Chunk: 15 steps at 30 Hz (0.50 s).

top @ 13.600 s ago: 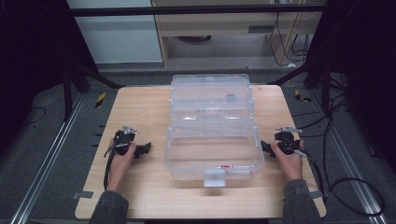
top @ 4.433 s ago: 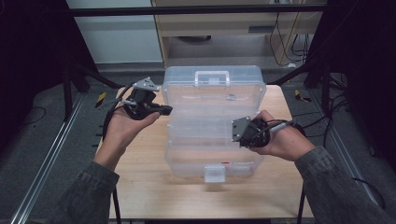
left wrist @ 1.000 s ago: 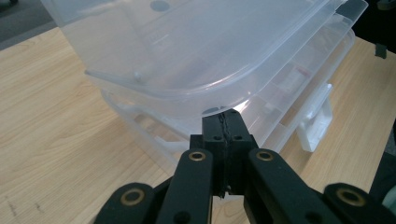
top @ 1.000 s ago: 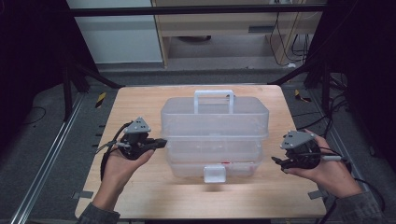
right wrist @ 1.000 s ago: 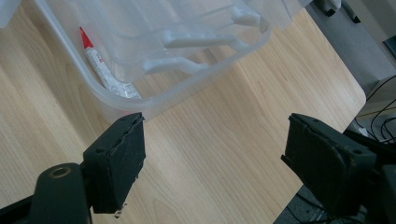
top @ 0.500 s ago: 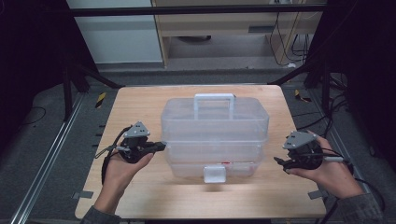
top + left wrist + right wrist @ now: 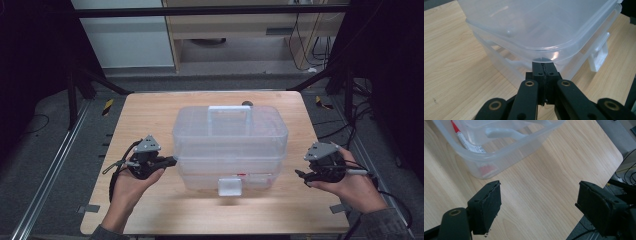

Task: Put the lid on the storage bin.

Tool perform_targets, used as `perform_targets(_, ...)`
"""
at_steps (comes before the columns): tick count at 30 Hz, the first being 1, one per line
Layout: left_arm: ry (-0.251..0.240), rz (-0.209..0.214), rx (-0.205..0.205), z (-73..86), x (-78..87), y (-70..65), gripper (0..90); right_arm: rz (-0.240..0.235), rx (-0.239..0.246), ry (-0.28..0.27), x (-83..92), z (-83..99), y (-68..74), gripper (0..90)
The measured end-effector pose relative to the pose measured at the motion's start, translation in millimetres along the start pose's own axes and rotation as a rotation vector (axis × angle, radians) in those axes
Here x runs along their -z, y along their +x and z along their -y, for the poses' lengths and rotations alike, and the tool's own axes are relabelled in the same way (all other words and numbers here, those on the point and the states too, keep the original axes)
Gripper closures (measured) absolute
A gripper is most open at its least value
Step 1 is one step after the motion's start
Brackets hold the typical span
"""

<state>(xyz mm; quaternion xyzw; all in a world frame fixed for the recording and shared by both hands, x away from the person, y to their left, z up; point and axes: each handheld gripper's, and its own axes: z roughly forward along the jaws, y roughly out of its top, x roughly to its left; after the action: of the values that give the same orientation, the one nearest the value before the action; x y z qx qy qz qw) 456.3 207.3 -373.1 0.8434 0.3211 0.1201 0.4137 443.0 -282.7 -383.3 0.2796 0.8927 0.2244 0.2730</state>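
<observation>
High view: clear plastic box, mid-table, lid down, handle lying across the top, white latch on the near face. Judged state of work: lid is seated, so closing looks done; whether the latch is snapped home cannot be told, and fastening it may be what is left. Contents, seen through the wall in the right gripper view: a tube with a red tip, plus a pale curved item, not identifiable. Left gripper: jaws pressed together, tips at the box's left side just under the lid rim; the left gripper view shows them shut against or just short of the rim, contact not certain, nothing pinched between them. Right gripper: held off the box's right side, apart from it; the right gripper view shows its jaws spread wide over bare table, holding nothing. Hands come in from the near edge. Small dark object behind the box, partly hidden, not identifiable. Far side and hinge of the box hidden. Surroundings: grey floor, cables at right, pale cabinet beyond the table.
</observation>
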Motion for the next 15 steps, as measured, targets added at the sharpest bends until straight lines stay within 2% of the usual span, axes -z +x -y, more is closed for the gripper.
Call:
perform_targets(6,0.012,0.014,-0.008,5.7,-2.7,0.5,89.8,0.015,-0.027,0.014,-12.0,-1.5,-2.9,19.7)
perform_targets(10,0.046,0.004,-0.033,8.4,-2.6,0.3,89.8,0.014,-0.037,0.0,-16.9,-5.9,-3.3,19.8)
perform_targets(13,0.076,-0.039,-0.06,11.5,2.5,3.6,89.8,0.021,-0.051,-0.011,-22.2,-7.1,-5.0,20.0)
perform_targets(15,0.061,-0.051,-0.043,15.3,10.8,10.7,89.8,0.027,-0.061,-0.012,-26.0,-5.9,-5.7,20.0)
